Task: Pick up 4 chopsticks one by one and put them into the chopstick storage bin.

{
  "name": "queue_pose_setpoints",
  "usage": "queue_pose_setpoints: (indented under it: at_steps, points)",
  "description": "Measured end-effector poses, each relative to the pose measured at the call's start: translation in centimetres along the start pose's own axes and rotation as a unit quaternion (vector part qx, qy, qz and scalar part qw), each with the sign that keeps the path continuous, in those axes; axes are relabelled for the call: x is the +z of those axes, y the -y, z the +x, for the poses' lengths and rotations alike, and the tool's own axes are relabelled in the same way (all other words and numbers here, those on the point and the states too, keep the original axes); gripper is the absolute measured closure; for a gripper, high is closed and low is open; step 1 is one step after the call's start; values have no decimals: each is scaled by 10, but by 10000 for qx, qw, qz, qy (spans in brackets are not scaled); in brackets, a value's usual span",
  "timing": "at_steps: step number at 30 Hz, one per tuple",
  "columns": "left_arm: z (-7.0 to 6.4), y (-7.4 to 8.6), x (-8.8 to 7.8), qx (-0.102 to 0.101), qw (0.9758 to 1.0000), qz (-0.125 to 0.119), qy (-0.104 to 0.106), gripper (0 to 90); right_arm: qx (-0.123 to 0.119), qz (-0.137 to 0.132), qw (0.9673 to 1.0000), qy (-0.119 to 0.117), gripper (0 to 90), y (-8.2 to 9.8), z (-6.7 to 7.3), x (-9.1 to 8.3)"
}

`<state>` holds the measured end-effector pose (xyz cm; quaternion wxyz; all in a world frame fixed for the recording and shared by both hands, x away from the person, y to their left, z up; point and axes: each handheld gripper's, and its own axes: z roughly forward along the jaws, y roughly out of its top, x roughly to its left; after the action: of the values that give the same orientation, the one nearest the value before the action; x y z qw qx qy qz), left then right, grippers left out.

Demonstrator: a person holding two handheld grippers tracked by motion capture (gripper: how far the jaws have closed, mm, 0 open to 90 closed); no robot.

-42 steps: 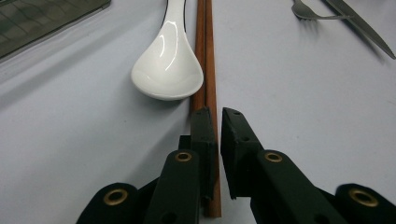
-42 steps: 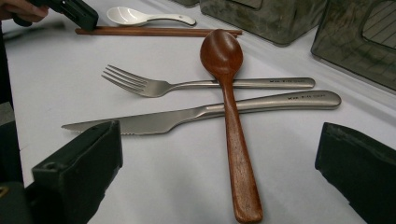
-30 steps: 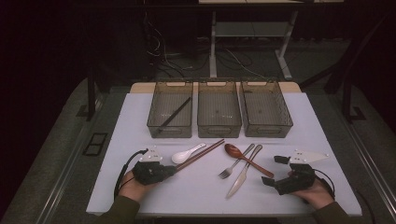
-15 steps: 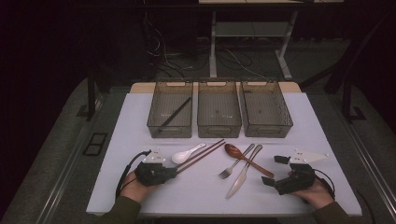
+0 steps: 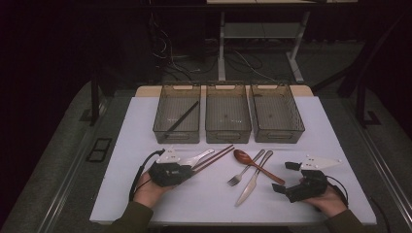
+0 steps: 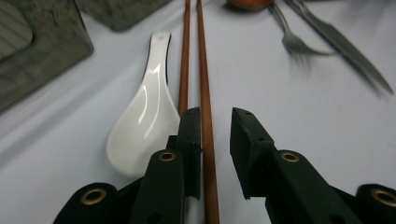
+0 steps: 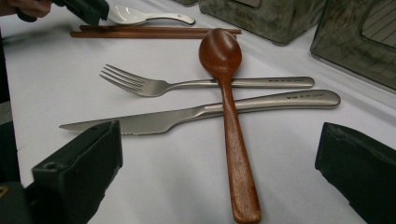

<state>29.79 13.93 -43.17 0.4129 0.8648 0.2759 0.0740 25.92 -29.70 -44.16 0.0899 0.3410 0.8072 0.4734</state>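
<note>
From my high view, the left gripper point(image 5: 187, 171) covers the near ends of the chopsticks point(image 5: 214, 158) and the bowl of the white spoon point(image 5: 199, 158). In the left gripper view, the fork point(image 6: 294, 39) and knife point(image 6: 348, 46) are blurred and their handles run off the top edge. The right gripper view cuts off the bins point(image 7: 261, 16) at the top.

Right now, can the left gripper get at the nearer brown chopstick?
Probably yes: the left gripper already straddles one chopstick with jaws slightly apart; the white spoon lies beside it, not across it.
</note>
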Motion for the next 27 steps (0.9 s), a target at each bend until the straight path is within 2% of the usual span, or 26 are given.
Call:
queue_pose_setpoints:
  at_steps: [4, 11, 15, 20, 27]
  points:
    - [0, -10, 13, -20, 9999, 129, -87, 726, 6, 9, 10000, 0, 6, 0, 0, 0]
    - [4, -18, 31, -148, 9996, 233, -33, 736, -7, -8, 10000, -2, 5, 0, 0, 0]
    - [4, -19, 37, -202, 9995, 243, -4, 748, -8, -10, 10000, -4, 6, 0, -1, -1]
    - [3, -20, 41, -156, 9993, 329, 14, 762, -4, -6, 10000, -3, 6, 0, 0, 0]
    - [1, -20, 46, -185, 9989, 418, -90, 785, -9, -6, 10000, -7, 6, 0, 0, -1]
